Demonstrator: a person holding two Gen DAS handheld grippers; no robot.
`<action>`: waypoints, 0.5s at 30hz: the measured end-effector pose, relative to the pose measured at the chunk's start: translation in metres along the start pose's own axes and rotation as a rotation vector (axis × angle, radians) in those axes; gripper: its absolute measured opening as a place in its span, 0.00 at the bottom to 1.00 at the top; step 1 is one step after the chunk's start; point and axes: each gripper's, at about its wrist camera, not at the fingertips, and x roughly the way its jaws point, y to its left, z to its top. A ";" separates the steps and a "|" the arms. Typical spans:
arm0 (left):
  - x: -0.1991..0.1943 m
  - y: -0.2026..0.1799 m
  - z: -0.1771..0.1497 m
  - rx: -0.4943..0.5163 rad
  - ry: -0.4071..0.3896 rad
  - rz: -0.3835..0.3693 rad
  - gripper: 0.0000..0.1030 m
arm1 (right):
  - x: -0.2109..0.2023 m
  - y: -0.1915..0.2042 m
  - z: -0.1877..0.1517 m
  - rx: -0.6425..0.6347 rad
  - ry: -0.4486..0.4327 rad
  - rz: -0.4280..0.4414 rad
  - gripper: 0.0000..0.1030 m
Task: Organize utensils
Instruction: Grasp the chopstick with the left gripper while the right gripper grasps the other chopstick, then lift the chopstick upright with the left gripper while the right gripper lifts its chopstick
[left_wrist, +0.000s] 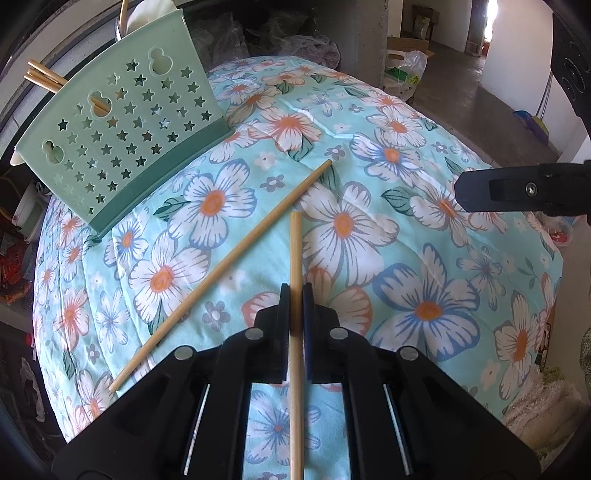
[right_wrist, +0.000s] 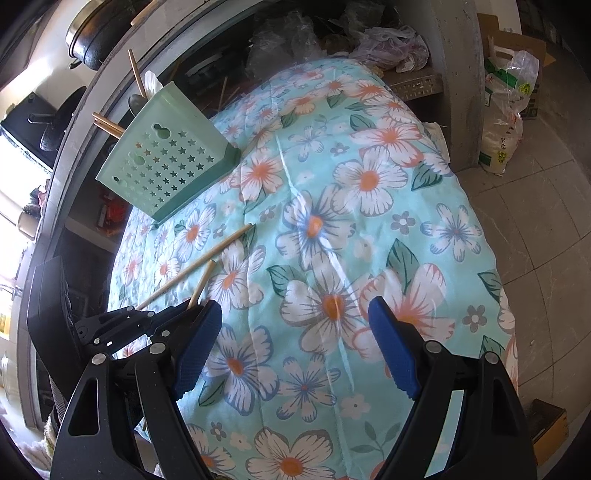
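My left gripper (left_wrist: 295, 291) is pinched tight on a bamboo chopstick (left_wrist: 295, 251) that points toward twelve o'clock above the floral cloth (left_wrist: 424, 258). A second chopstick (left_wrist: 229, 266) lies flat on the cloth just beside it, slanting from seven toward one o'clock. The green star-punched utensil holder (left_wrist: 122, 133) stands at ten o'clock, more chopsticks (left_wrist: 42, 75) inside. My right gripper (right_wrist: 295, 317) is spread wide, empty.

Both wrist views down onto quilt (left_wrist: 406, 221)

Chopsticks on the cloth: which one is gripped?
The upright-running chopstick clamped in the left gripper; the other chopstick lies slanted, free on the cloth.
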 end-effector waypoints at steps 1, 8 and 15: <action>0.000 0.000 0.000 0.001 -0.001 0.001 0.05 | 0.000 0.000 0.000 0.000 0.000 0.001 0.78; -0.001 0.000 -0.001 -0.002 -0.001 0.006 0.05 | 0.001 -0.001 0.000 0.010 0.001 0.008 0.78; -0.003 0.000 -0.004 -0.001 -0.006 0.011 0.05 | 0.001 -0.004 0.003 0.055 0.007 0.065 0.77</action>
